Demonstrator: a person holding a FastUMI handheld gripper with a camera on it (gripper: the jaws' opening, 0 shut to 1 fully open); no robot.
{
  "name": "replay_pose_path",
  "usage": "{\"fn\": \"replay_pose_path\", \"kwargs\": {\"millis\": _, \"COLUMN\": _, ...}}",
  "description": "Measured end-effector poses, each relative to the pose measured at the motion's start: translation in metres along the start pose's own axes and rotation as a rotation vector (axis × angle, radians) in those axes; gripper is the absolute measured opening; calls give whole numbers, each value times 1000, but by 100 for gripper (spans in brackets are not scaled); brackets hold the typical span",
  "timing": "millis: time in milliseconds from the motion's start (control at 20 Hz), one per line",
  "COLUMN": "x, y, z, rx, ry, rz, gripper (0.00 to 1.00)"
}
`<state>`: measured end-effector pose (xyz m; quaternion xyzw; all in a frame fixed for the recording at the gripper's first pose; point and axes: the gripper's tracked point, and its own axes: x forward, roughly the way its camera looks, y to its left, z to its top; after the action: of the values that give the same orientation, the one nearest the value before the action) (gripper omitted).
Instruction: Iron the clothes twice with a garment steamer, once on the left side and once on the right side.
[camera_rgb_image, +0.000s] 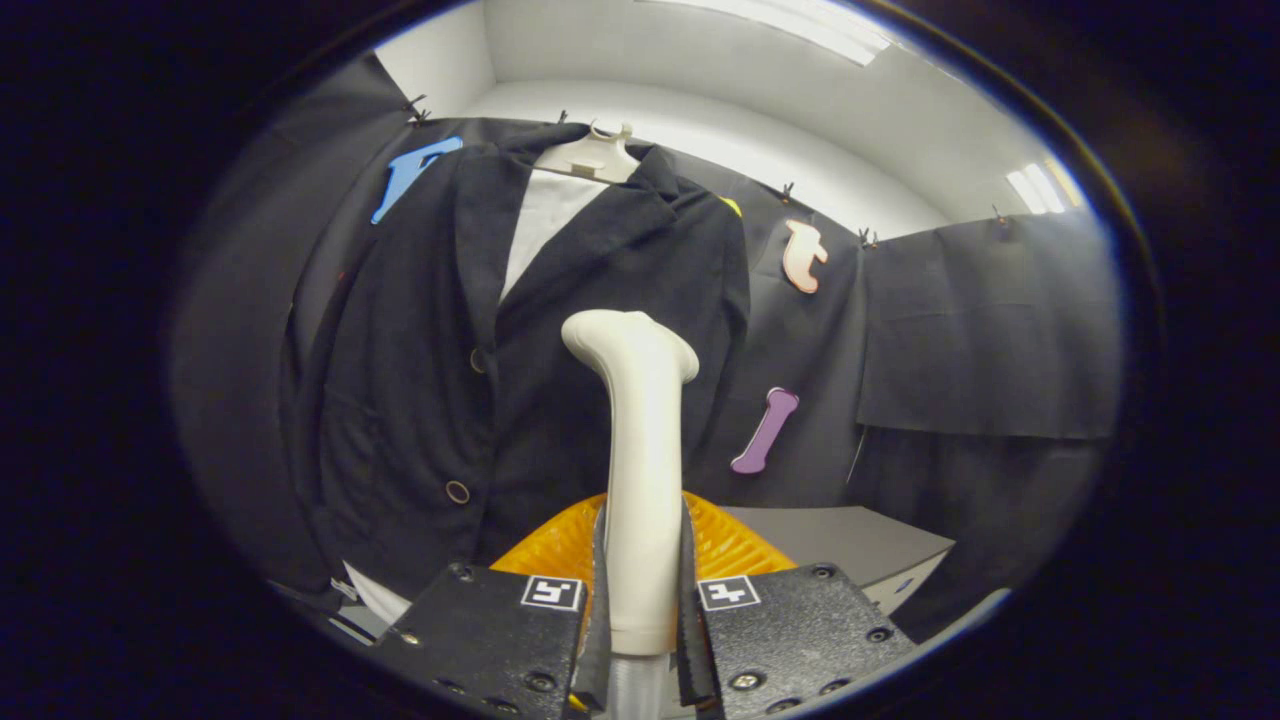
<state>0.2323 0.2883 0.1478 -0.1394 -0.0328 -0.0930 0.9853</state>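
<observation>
A cream garment steamer (640, 450) stands upright between my fingers, its handle pinched from both sides and its head pointing up toward the jacket. My gripper (642, 590) is shut on the steamer's handle. Beyond it hangs a dark blazer (560, 330) on a pale hanger (590, 155), with a white lining or shirt (545, 225) showing at the open collar. Two buttons (457, 491) run down its front. The steamer's head sits in front of the blazer's right half, just below the lapel; I cannot tell whether it touches the cloth.
An orange ribbed piece (730, 545) shows just behind the steamer's handle, above my fingers. A grey tabletop (850, 545) lies to the right below the blazer. Black cloth (990, 330) covers the booth wall around and behind the garment.
</observation>
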Motion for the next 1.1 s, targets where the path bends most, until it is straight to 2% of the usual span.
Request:
{"fn": "replay_pose_path", "kwargs": {"millis": 600, "x": -29, "y": 10, "z": -82, "rx": -62, "ry": 133, "rz": 44, "gripper": 29}}
{"fn": "replay_pose_path", "kwargs": {"millis": 1100, "x": -50, "y": 28, "z": -118, "rx": -123, "ry": 179, "rz": 87, "gripper": 29}}
